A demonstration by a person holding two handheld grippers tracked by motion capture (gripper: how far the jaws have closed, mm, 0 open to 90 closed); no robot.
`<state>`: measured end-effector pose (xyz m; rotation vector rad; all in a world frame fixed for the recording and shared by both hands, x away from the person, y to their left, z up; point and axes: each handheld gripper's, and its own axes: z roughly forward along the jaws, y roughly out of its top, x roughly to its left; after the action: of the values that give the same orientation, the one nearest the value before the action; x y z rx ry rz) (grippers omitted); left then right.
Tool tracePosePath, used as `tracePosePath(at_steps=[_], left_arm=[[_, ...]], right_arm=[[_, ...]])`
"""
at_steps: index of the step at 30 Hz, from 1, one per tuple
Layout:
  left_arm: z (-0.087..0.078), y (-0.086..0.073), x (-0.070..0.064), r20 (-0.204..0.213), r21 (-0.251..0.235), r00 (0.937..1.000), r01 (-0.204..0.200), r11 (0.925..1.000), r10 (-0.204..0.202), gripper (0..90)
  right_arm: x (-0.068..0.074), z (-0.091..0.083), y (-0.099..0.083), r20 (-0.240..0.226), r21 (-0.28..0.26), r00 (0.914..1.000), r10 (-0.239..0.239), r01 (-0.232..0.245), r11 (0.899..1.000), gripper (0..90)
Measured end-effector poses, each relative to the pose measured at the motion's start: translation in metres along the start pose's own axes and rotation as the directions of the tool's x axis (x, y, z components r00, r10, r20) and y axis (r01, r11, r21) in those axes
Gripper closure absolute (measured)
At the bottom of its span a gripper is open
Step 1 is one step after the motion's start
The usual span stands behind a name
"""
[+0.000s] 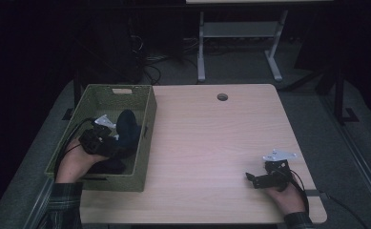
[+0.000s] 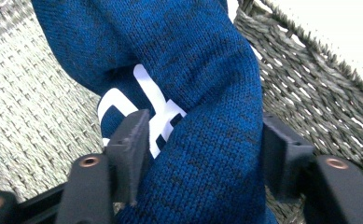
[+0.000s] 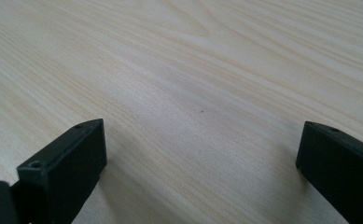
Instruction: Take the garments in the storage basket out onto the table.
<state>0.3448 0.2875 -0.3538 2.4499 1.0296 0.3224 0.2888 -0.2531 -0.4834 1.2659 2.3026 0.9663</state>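
This looks like a lab or a recording room set up in an office-like space, dimly lit. A plain light-wood surface [image 1: 211, 143] with a round cable hole [image 1: 222, 97] stands on grey carpet [image 1: 316, 114], like a common office desk. Behind it is a second desk on a white metal frame [image 1: 202, 47], with loose cables [image 1: 149, 67] bundled on the floor beside it. A woven basket [image 1: 145, 143] sits on the near desk. Dark equipment stands at the edges of the room
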Motion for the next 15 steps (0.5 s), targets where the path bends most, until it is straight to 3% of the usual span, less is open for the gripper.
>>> tracePosePath(at_steps=[8, 15], left_arm=[[-0.0007, 0.0016, -0.0015, 0.050, 0.022, 0.9988, -0.001, 0.9998, 0.000, 68.3], [-0.0049, 0.0032, 0.0026, 0.066, 0.020, 0.9974, 0.027, 0.9994, -0.028, 73.4]], right_arm=[[0.0000, 0.0000, 0.0000, 0.000, 0.000, 1.0000, -0.001, 0.001, 1.000, 1.3], [0.0001, -0.0001, 0.0000, 0.001, 0.000, 1.0000, 0.000, 0.000, 1.000, 1.3]])
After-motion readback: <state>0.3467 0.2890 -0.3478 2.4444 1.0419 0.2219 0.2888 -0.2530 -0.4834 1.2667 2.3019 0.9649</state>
